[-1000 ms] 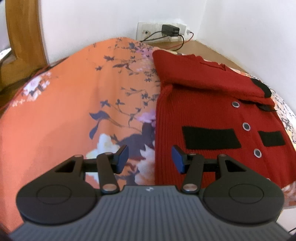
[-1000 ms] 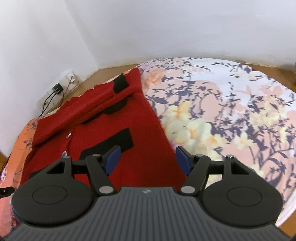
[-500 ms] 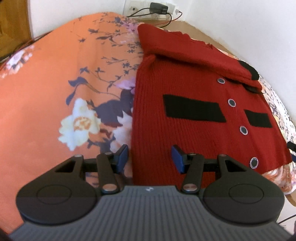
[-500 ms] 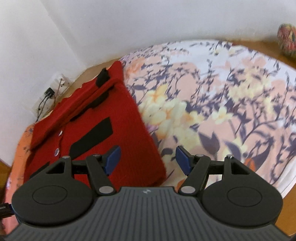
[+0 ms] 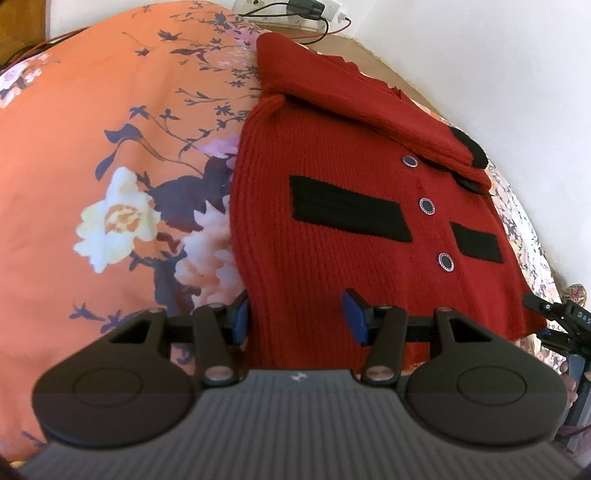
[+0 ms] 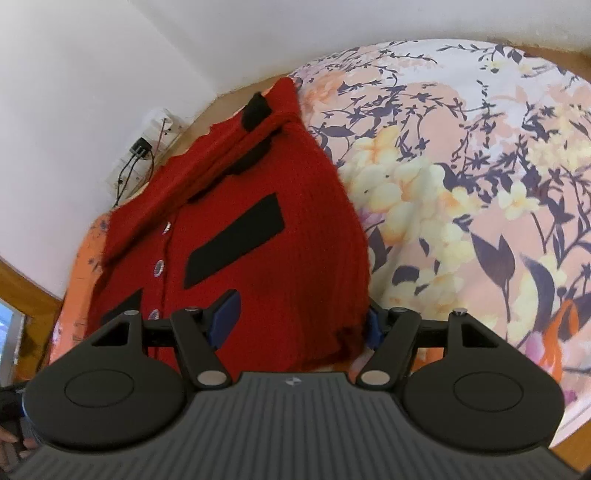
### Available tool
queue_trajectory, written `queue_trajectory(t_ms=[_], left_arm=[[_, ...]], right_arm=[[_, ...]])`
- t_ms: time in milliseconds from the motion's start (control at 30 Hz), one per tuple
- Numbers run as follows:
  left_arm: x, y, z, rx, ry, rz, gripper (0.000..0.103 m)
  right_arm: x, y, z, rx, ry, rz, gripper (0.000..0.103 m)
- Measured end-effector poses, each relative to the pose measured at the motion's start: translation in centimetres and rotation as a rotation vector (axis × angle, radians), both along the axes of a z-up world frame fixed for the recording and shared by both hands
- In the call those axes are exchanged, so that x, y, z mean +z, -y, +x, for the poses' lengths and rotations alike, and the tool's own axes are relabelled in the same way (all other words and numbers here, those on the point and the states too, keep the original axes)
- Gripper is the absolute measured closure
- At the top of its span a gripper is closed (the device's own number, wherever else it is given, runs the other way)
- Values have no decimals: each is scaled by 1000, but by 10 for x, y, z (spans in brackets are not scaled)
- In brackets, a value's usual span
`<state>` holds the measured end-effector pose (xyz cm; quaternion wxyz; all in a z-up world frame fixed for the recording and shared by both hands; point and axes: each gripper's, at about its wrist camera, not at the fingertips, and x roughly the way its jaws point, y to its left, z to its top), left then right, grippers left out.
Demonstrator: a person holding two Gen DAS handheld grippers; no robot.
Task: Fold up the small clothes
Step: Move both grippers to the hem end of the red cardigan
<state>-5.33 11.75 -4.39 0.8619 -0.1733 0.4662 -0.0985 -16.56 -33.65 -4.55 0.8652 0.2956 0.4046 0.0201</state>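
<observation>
floral bedsheet [image 5: 110, 155] | wall socket with charger [image 6: 140, 147] | white wall [image 6: 92, 74]

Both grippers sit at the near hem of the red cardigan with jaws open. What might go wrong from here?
1. Left gripper straddles the cardigan edge; closing might catch the bedsheet underneath too.
2. Right gripper sits at a bunched corner, so it may grab uneven layers.
3. Lifting might spill the sleeve folded across the top.

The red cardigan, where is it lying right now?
The red cardigan lies flat on the floral bedsheet, near the wall corner with the socket and charger. Both open claws, left claw and right claw, straddle its near hem corners.
</observation>
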Motion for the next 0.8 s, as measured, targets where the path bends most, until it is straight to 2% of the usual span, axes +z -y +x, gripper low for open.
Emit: queue_trajectory(t_ms=[200,400,467,600,800], left_arm=[[0,2,4,-3,3,19,50],[2,0,0,8,-2,74,50],[0,-2,1,17,10,42,50],[-6,-7,5,18,7,-107,50],[-10,-16,6,30,-4,-198,50]], right_arm=[[-2,1,7,14,4,-2,30],[-1,-2,2,37,8,-17,29],[-2,-3,3,42,11,-13,25],[-2,-10,5,44,25,3,21],[-2,-16,6,41,43,0,20]])
